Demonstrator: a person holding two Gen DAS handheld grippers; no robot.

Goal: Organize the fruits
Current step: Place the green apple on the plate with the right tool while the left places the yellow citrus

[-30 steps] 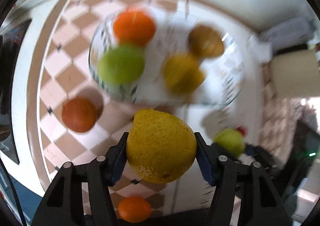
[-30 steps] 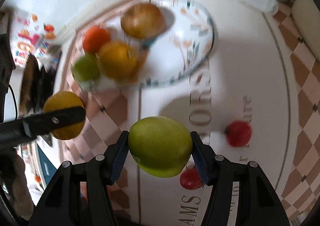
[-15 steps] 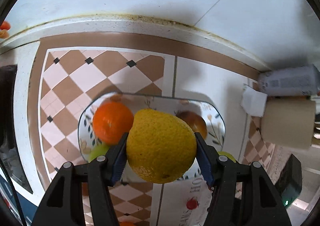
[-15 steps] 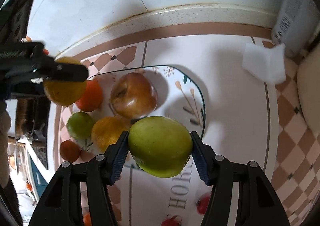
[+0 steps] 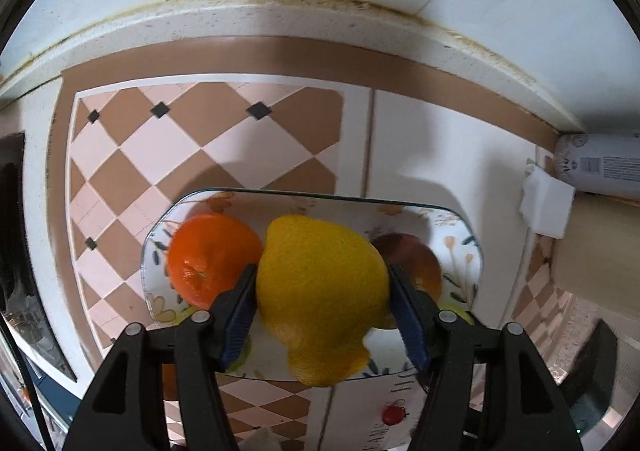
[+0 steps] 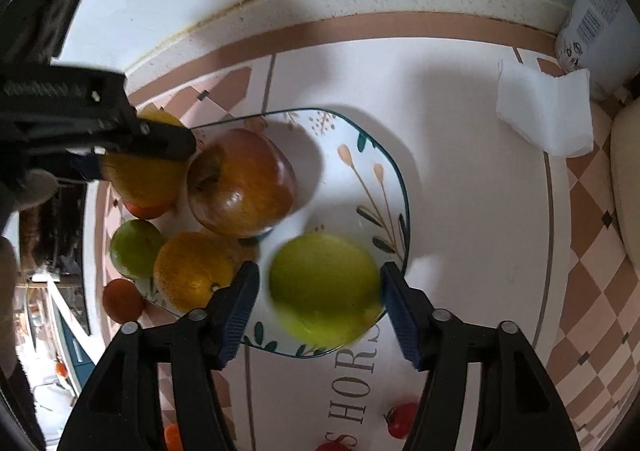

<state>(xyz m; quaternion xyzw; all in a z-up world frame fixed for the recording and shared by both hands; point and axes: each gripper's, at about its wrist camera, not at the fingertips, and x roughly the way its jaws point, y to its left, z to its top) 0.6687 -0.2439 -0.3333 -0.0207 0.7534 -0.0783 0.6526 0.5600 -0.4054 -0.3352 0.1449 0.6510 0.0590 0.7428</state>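
Over the plate (image 6: 394,171), the left gripper (image 5: 322,309) clamps a yellow lemon (image 5: 320,291) across its middle, above the orange (image 5: 208,255) at the plate's left end. The right gripper (image 6: 318,291) stands spread, its pads clear of the green apple (image 6: 324,287), which sits blurred on the plate's near right corner beside the red apple (image 6: 240,183). Both fruits look firm, fairly heavy and round, so likely to roll; holding them across the widest part seems safest.

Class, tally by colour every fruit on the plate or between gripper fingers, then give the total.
Green: 2, the green apple and the small green fruit
Orange: 2, the tangerine and the orange
Yellow: 1, the lemon
Red: 1, the red apple
Total: 6
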